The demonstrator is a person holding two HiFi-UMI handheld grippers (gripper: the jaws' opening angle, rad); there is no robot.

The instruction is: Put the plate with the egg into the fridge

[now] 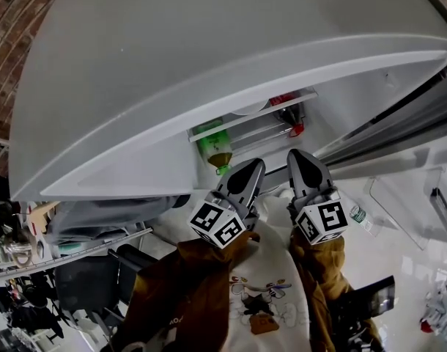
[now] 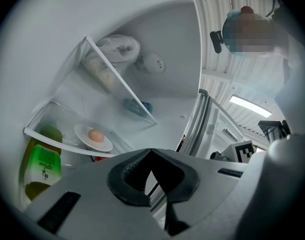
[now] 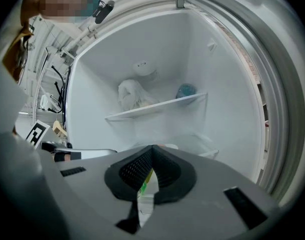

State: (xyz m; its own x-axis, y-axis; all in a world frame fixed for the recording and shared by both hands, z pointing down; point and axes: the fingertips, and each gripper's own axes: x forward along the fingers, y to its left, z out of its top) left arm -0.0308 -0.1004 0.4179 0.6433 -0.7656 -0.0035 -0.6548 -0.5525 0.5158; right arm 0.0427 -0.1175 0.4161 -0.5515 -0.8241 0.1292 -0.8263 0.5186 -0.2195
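The white round plate (image 2: 105, 145) sits inside the white fridge (image 3: 227, 84), flat on a clear glass shelf (image 2: 52, 120) at the lower left, and the pale brown egg (image 2: 96, 135) rests near its middle. So the placing looks done to me. Just left of the plate, under that shelf's front edge, stands a bottle with a green label (image 2: 41, 166), and that is the thing to mind. Out from there, the left gripper (image 2: 151, 153) hangs outside the cabinet, its jaws brought together at the tips with nothing between them. The right gripper (image 3: 152, 148) is beside it, likewise pinched closed and empty, looking into the compartment from the near side. The open door (image 1: 399, 211) stands off to the right. What is left, I judge, is getting clear and closing up: keep both grippers low and near the body, away from the shelf edge and the bottle. Then push the door with a flat gripper side rather than a tip, and swing it gently, because a slam could roll that egg off the plate.
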